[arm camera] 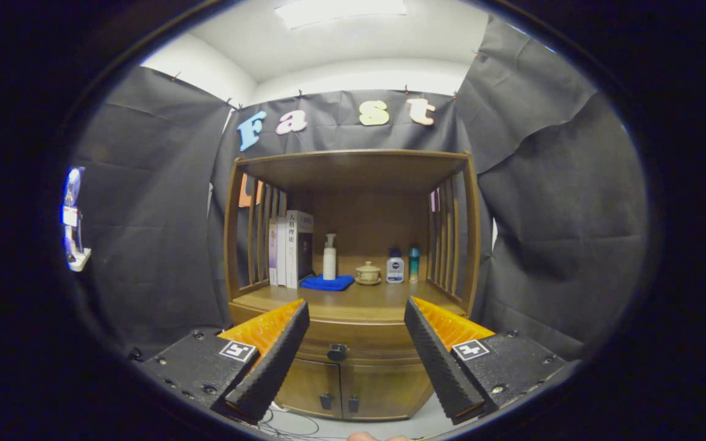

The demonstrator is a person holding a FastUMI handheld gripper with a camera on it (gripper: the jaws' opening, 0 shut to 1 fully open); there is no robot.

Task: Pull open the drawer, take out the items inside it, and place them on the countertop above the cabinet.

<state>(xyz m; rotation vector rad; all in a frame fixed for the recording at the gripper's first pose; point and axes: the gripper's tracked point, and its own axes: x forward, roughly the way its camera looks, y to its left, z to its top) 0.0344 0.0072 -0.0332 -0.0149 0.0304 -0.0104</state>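
A wooden cabinet stands ahead of me, with a shut drawer [353, 344] under its countertop [353, 300]. A dark round knob [337, 352] sits in the middle of the drawer front, between my two fingers and some way beyond them. My gripper [356, 312] is open, its fingers wide apart with nothing held. What lies inside the drawer is hidden.
On the countertop, at the back, stand books [292, 248], a white pump bottle [329, 257] on a blue cloth [327, 282], a small lidded pot [368, 273] and two small bottles [402, 266]. Slatted sides and a top shelf [353, 162] enclose it. Two lower doors [341, 389] are shut.
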